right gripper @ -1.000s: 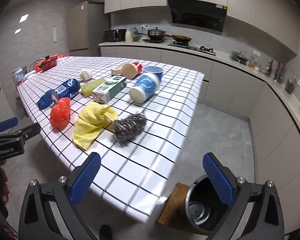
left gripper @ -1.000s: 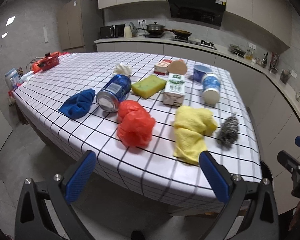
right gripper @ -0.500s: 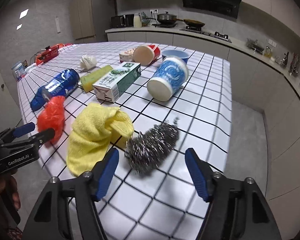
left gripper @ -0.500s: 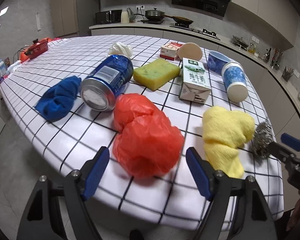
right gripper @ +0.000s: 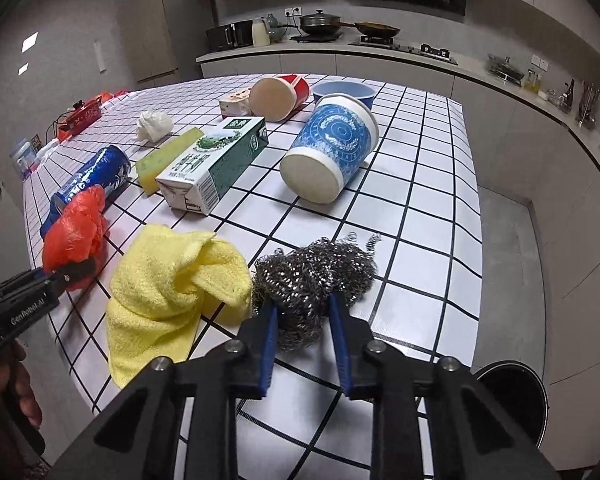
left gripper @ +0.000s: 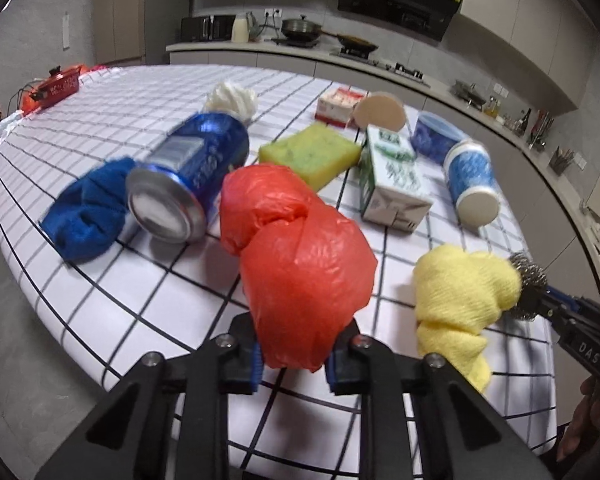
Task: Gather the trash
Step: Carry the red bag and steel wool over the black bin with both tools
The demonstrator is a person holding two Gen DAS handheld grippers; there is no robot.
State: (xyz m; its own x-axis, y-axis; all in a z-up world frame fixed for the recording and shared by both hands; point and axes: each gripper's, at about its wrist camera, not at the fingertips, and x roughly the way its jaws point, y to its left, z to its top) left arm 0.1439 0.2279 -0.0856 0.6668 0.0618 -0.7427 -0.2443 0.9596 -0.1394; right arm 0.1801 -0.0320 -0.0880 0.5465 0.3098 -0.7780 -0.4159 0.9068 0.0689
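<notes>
Grippers at table [right gripper: 432,184] edge: left gripper [left gripper: 292,364] clamped on red bag [left gripper: 300,264], right gripper [right gripper: 304,344] closing around steel scourer [right gripper: 312,272].

Counted on the table: two cloths, one blue [left gripper: 86,216], one yellow [right gripper: 168,292]; two paper cups, blue-patterned [right gripper: 332,152] and red [right gripper: 280,94]; one can [left gripper: 192,176]; one milk carton [right gripper: 216,164]; one sponge [left gripper: 310,154].

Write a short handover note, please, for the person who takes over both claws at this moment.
Left claw: shut on the red plastic bag.
Right claw: closing, steel wool between its pads.
Both things are at the near table edge, with the yellow cloth between them.
Bin: on the floor, right of the table.
Done: nothing binned yet.
Left: lift both, drop into the bin, then the can, carton and cups.
</notes>
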